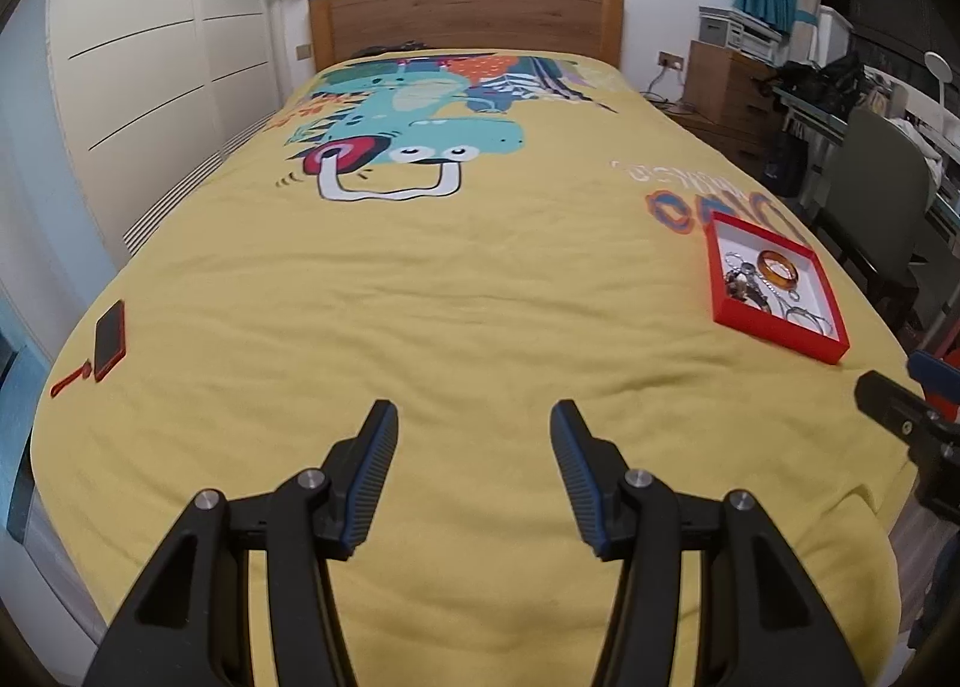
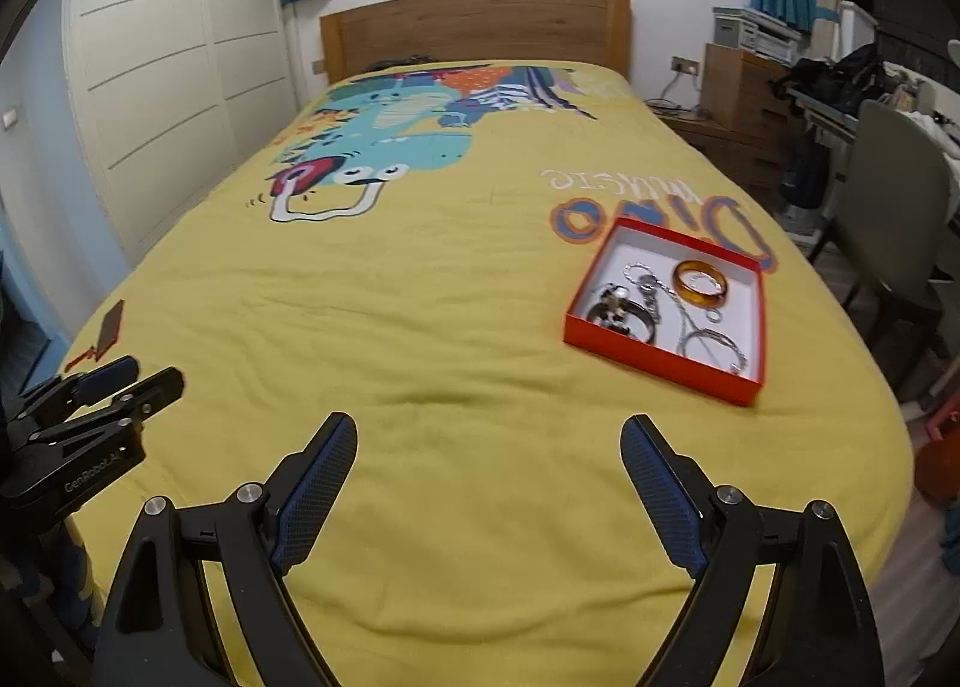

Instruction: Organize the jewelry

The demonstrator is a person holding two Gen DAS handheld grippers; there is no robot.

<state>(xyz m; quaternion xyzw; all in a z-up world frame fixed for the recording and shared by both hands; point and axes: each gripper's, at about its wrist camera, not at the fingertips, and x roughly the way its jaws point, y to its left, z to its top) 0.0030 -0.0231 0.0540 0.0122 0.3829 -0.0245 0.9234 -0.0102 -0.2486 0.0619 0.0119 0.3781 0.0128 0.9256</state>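
A shallow red box (image 2: 654, 358) with a white inside lies on the yellow bedspread at the right; it also shows in the left wrist view (image 1: 774, 327). Inside are an amber bangle (image 2: 701, 282) (image 1: 777, 270), silver chains and hoops (image 2: 711, 342), and dark pieces (image 2: 618, 315). My left gripper (image 1: 474, 423) is open and empty above bare bedspread near the foot of the bed, well left of the box. My right gripper (image 2: 489, 435) is open wide and empty, in front of and left of the box. Each gripper shows at the edge of the other's view (image 2: 129, 378) (image 1: 888, 393).
A red phone (image 1: 110, 339) with a red strap lies near the left bed edge. The bedspread (image 1: 456, 291) has a dinosaur print. A wooden headboard (image 1: 465, 18) is at the far end. A chair (image 2: 888, 219), drawers and clutter stand to the right; white wardrobes to the left.
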